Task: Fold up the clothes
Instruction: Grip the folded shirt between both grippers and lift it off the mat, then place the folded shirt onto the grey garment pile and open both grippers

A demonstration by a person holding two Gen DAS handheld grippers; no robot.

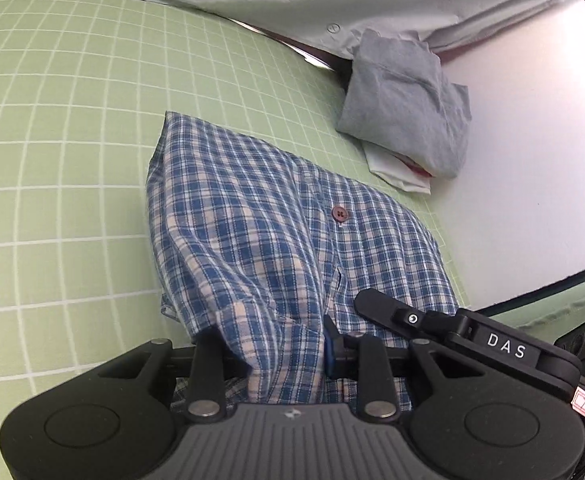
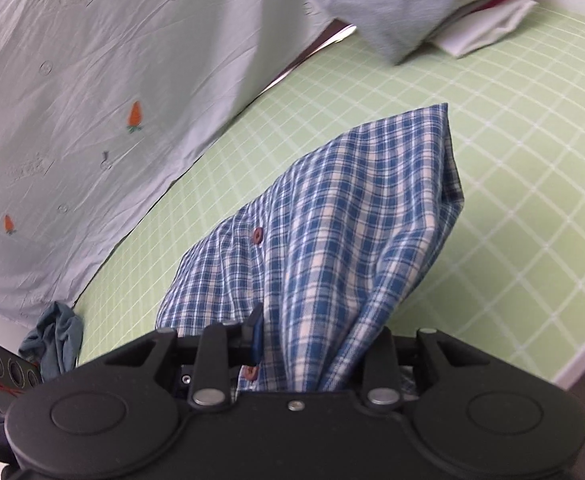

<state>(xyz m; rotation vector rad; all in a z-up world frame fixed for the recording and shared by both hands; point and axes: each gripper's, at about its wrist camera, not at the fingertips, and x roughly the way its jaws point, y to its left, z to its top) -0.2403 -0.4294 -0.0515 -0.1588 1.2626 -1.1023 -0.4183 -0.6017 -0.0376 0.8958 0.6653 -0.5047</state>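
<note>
Blue plaid shirt (image 1: 252, 220) — folded, lifted — over green mat (image 1: 52, 140).

Blurred grey folded garment (image 2: 392, 4)

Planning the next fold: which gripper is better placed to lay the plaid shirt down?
Neither clearly: the left gripper and the right gripper each clamp the plaid shirt, lifted above the green mat; probably both together.

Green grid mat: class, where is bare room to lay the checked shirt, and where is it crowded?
Bare green grid mat lies beside the checked shirt, away from the grey folded pile. It is crowded at that pile and along the pale sheet.
</note>
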